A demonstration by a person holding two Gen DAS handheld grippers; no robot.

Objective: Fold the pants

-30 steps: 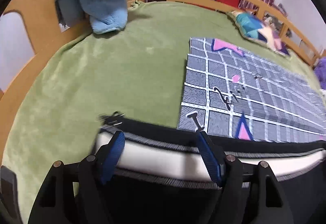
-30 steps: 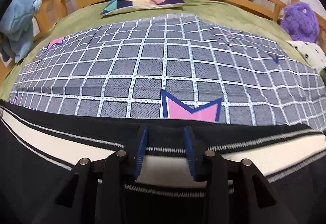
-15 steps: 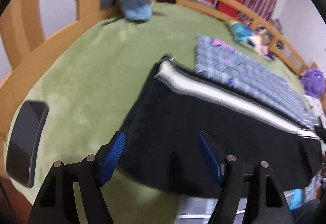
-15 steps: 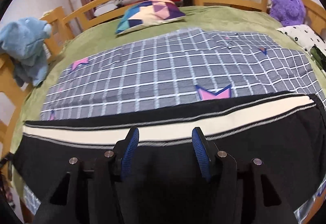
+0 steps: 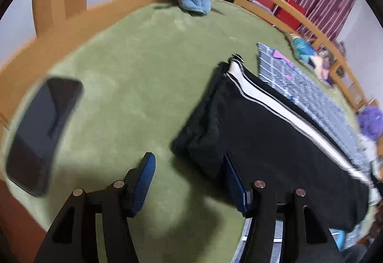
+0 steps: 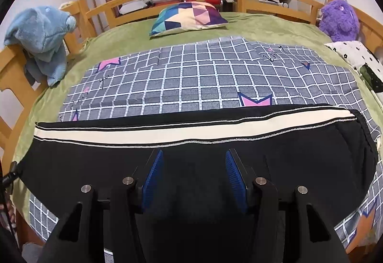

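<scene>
On the grid sheet over green bedding: pants folded lengthwise, 1 stripe up | left gripper jaws closing, nothing between, at pant end | right gripper apart, empty | step: regrasp; next needs 2 end grips for crosswise fold.

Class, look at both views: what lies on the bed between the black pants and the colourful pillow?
The grey checked sheet, then a strip of bare green blanket. The right wrist view shows it best.
</scene>
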